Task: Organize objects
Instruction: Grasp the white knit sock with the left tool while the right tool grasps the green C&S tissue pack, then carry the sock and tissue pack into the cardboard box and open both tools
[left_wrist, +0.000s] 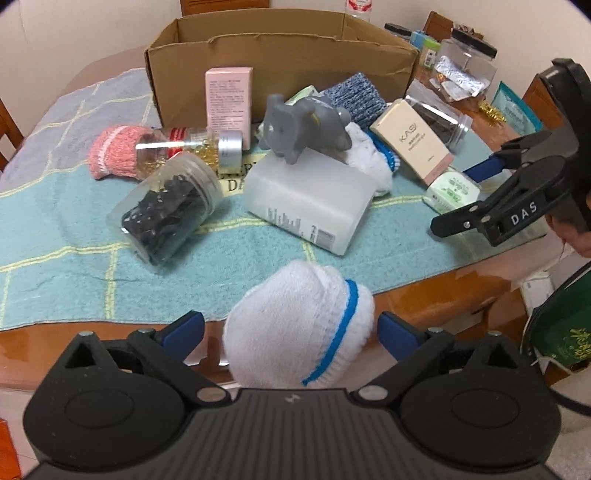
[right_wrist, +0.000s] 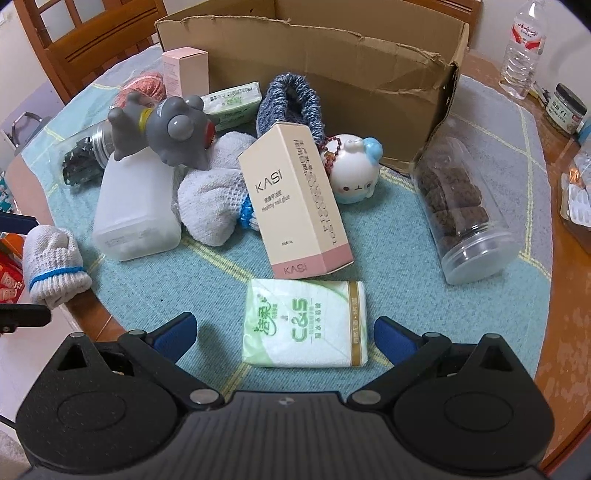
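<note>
My left hand-held gripper (left_wrist: 291, 326) stands wide around the white glove (left_wrist: 295, 328) at the worktop (left_wrist: 424, 295) edge, pads not touching. My right hand-held gripper (right_wrist: 284, 332) gapes over the tissue pack (right_wrist: 304, 325). A sloppy close could nudge the glove off.

Fig. (my remote view) | glossy wooden tabletop (left_wrist: 443, 295) under teal checked towel (right_wrist: 406, 266) | wooden chair (right_wrist: 92, 40) behind, far left | water bottle (right_wrist: 524, 48) upright, far right | black-lidded jar (right_wrist: 565, 109) near it | green bag (left_wrist: 565, 332) beside the table edge
</note>
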